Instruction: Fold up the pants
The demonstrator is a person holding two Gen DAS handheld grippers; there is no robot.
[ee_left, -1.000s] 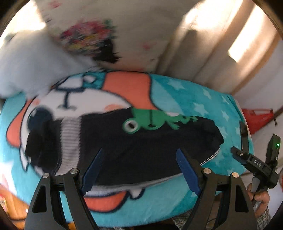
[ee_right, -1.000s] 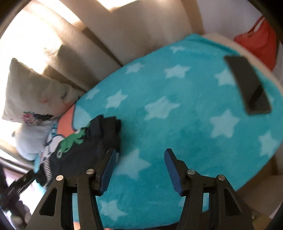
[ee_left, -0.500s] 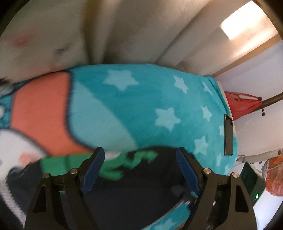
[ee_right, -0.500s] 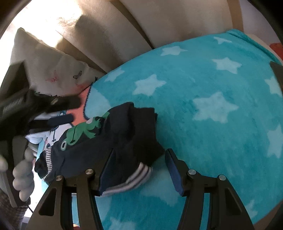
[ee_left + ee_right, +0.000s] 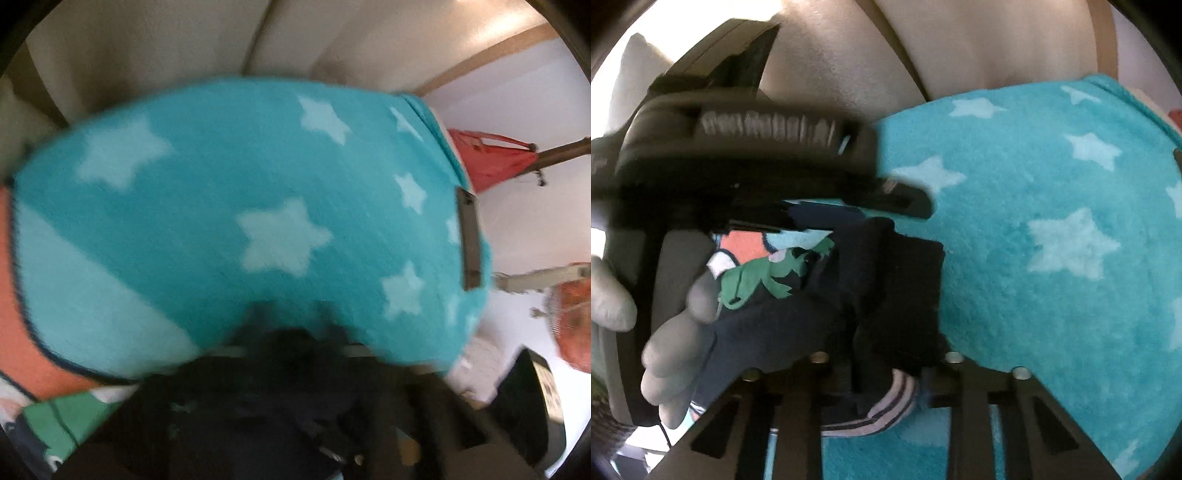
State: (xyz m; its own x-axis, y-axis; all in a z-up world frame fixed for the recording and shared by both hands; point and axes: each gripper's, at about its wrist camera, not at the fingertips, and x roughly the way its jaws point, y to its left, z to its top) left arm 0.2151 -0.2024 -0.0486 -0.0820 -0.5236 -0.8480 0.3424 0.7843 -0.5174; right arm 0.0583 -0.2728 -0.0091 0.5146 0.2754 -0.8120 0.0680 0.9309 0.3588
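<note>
The dark pants are clamped by the right gripper on the star blanket, while the left gripper's jaw state cannot be told

Dark pants hide the blurred left gripper's fingers.

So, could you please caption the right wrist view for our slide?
Right tool shut on dark pants over star blanket, left tool body close beside.

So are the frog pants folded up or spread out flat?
Bunched up, not flat: the pants are heaped in dark layers on the blanket, striped cuff tucked under. Neatly folded? Cannot tell.
</note>
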